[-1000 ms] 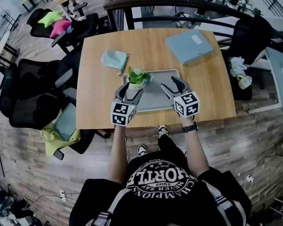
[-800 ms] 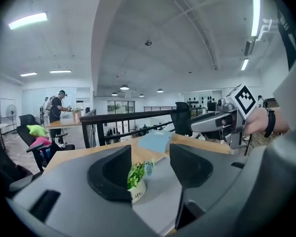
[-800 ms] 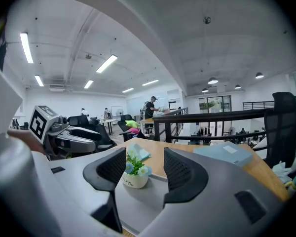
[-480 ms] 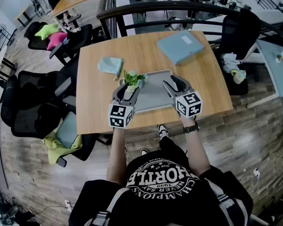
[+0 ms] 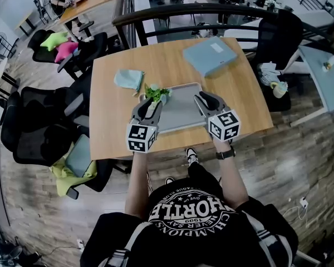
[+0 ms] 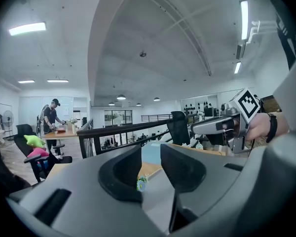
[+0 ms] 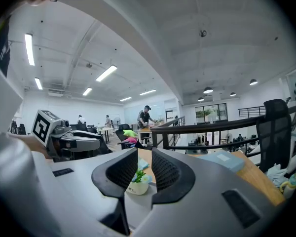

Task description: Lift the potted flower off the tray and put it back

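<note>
Sitting at the far left corner of the grey tray (image 5: 185, 114), the potted flower (image 5: 155, 93) is down, green leaves over a small white pot, and nobody has hold of it! The left gripper (image 5: 147, 104) hangs right at its near side. Its jaws have just been closing and now stand a slim gap apart. Through that gap its own view shows only a sliver of the flower further off, with nothing between the pads. Over at the tray's right edge the right gripper (image 5: 209, 100) hovers, its jaws likewise just drawn in to a narrow slot and clamping nothing. The pot shows through the slot, well beyond the tips. Both grippers point across the table, nearly level.

Out from the tray, a crumpled teal cloth (image 5: 129, 78) lies on the wooden table (image 5: 111, 121) just beyond the flower. A flat pale-blue box (image 5: 210, 54) sits near the far right corner. Black office chairs (image 5: 39, 115) crowd the table's left side, and one further back carries green and pink star cushions (image 5: 60, 43).
</note>
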Demonstrator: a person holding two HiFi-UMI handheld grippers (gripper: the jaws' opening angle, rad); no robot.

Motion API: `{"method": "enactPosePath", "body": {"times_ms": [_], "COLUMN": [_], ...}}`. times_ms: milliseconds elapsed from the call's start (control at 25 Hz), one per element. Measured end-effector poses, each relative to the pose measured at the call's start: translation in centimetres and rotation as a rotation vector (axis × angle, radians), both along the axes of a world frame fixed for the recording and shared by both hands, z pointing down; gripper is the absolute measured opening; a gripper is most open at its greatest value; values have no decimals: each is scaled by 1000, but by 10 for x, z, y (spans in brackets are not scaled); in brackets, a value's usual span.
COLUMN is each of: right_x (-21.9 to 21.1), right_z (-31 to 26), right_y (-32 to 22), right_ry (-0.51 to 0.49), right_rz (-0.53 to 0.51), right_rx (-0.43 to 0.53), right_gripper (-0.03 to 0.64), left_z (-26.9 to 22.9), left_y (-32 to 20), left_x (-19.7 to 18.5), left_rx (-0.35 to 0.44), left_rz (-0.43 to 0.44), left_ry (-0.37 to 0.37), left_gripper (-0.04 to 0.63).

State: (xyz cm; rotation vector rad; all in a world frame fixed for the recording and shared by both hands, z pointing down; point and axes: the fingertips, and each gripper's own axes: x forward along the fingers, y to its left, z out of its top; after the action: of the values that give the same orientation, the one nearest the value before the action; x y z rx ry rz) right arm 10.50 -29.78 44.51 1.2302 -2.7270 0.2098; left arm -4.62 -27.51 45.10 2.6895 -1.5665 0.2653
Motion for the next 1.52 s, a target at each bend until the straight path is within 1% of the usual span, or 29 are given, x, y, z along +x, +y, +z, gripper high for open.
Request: {"method": "enactPosePath", "body": {"times_ms": [120, 320, 520, 760, 880, 1000, 1240, 1520], "right_x": [4, 10, 16, 21, 18, 15, 26, 14], "right_z": [-2, -4, -2, -2, -4, -5, -1, -9], "right_y": [2, 2, 2, -1, -4, -8, -19, -26], "right_ry": [-9, -16, -21, -6, 10, -5, 19, 13], "right_rz": [7, 29, 56, 92, 89, 88, 161, 115], "right_rx": [2, -5, -1, -2, 11, 9, 11, 37], "right_gripper": [73, 47, 17, 18, 18, 18, 18, 18], "left_z": [-3, -5, -7, -4, -5, -6, -3, -4], "left_y": [1, 1, -1, -3, -4, -6, -9, -17], "left_x": [3, 6, 7, 5, 3, 0, -8, -15], "left_rx": [8, 10, 25, 22, 34, 38, 26, 32], "left_rz": [1, 5, 8, 10, 4, -4, -18, -37], "left_ry": [0, 2, 7, 14, 24, 26, 29, 35], "left_gripper": [126, 86, 60, 53, 24, 20, 20, 20]}}
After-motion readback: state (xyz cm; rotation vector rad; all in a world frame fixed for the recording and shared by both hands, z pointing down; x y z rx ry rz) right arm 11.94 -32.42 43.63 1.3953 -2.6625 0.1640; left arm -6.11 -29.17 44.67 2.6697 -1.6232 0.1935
